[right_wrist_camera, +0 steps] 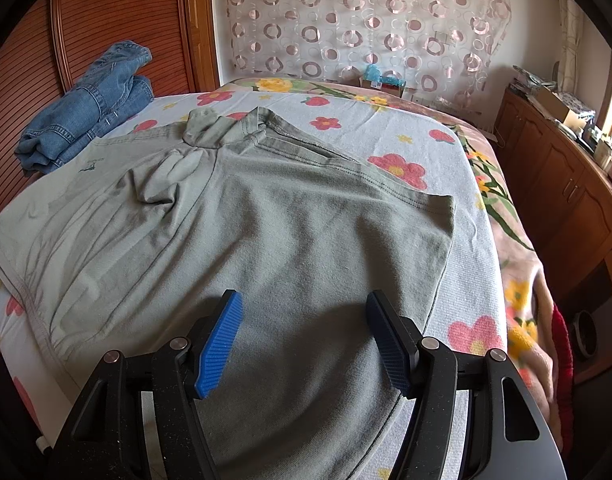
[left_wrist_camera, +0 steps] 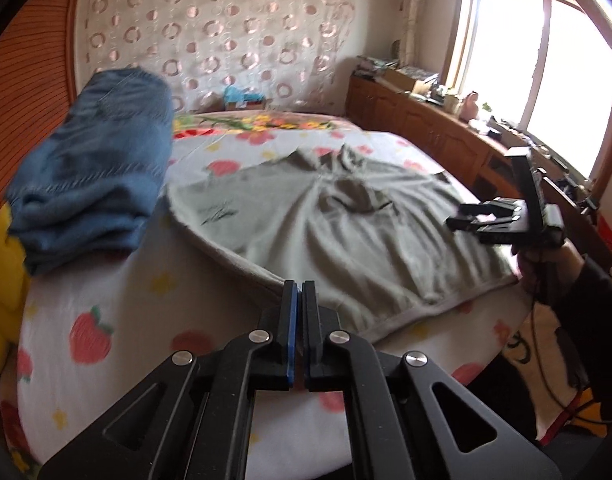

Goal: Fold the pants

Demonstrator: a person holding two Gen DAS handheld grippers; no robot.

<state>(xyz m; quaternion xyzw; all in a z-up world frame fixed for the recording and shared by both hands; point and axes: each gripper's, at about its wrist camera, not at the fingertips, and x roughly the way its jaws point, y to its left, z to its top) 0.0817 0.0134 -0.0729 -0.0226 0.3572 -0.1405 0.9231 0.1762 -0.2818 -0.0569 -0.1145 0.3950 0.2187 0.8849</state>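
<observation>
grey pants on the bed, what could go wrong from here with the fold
1. The grey pants are bunched and wrinkled near the waistband, so creases may get folded in.
2. The left gripper is shut at the pants' edge; whether it caught cloth is unclear, so a lift might come up empty.
3. The right gripper is open above the cloth, so that side may lag and skew the fold.

A flower-print bedsheet covers the bed. Behind it hangs a circle-patterned curtain. A wooden cabinet lines the window wall, clutter on top.
</observation>
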